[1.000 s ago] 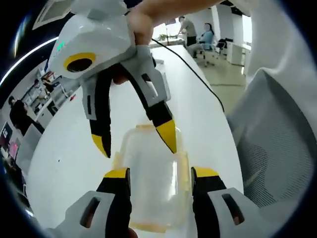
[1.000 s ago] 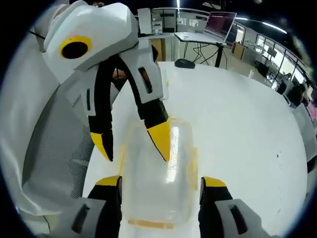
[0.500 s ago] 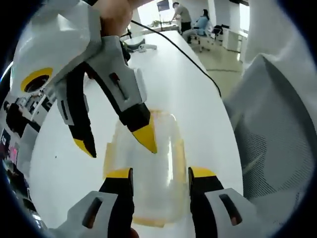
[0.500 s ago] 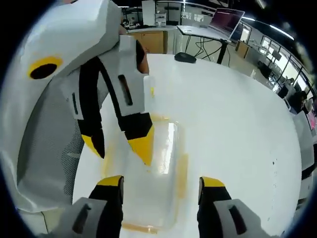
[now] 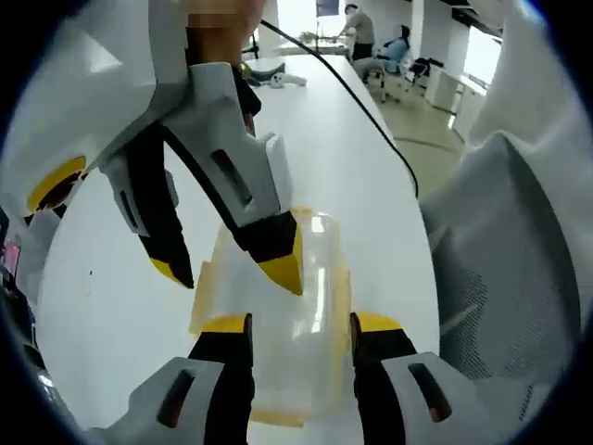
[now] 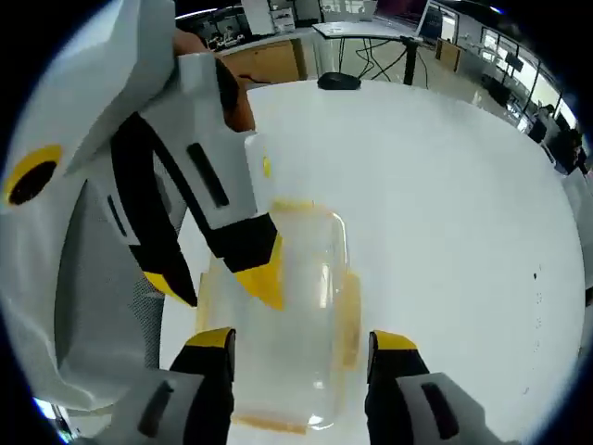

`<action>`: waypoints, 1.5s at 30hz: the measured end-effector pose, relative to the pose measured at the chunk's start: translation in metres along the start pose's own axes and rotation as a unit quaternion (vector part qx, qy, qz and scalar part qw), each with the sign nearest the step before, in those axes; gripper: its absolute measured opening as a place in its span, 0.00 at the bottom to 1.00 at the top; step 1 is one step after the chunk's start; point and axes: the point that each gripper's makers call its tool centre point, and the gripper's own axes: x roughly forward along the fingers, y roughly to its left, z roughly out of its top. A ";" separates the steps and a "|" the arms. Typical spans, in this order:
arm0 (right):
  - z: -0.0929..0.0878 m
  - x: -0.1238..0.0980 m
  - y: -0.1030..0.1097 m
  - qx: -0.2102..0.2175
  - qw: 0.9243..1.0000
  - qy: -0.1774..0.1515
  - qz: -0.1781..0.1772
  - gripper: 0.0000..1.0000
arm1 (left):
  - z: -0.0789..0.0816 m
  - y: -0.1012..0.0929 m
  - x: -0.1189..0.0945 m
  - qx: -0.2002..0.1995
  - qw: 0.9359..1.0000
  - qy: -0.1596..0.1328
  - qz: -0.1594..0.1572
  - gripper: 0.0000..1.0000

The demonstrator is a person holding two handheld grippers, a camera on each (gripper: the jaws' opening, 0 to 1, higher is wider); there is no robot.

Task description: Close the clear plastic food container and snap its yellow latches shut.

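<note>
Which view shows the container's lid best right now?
The right gripper view: the clear container lies largely unobstructed, its yellow latches visible along the side. In the left gripper view the right gripper hangs over the container, hiding part of the lid.

Table: white table, long, bare surface running toward 12 o'clock in the left gripper view.
Cable: black cable lying across the table, curving from 12 toward 3 o'clock.
Chair: grey mesh chair at 3 o'clock, beside the table edge.
People: seated people far off at 1 o'clock.
Mouse: dark computer mouse at 12 o'clock in the right gripper view.
Desk: desk beyond the table's far edge.
</note>
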 end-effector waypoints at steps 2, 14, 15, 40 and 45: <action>0.000 0.001 0.003 0.003 1.000 0.006 0.011 0.56 | -0.001 -0.001 0.001 0.018 1.000 0.007 0.001 0.40; -0.001 0.005 0.006 0.025 0.999 0.018 0.044 0.54 | -0.003 0.000 0.001 0.024 0.999 0.024 0.005 0.40; -0.001 0.005 0.006 0.024 0.999 0.018 0.044 0.54 | -0.003 0.000 0.001 0.024 0.999 0.025 0.005 0.40; -0.006 0.011 0.017 0.053 0.992 0.039 0.103 0.50 | -0.004 -0.004 0.003 0.041 0.999 0.031 0.017 0.41; -0.005 0.011 0.017 0.052 0.993 0.034 0.097 0.50 | -0.004 -0.005 0.004 0.045 0.998 0.032 0.027 0.41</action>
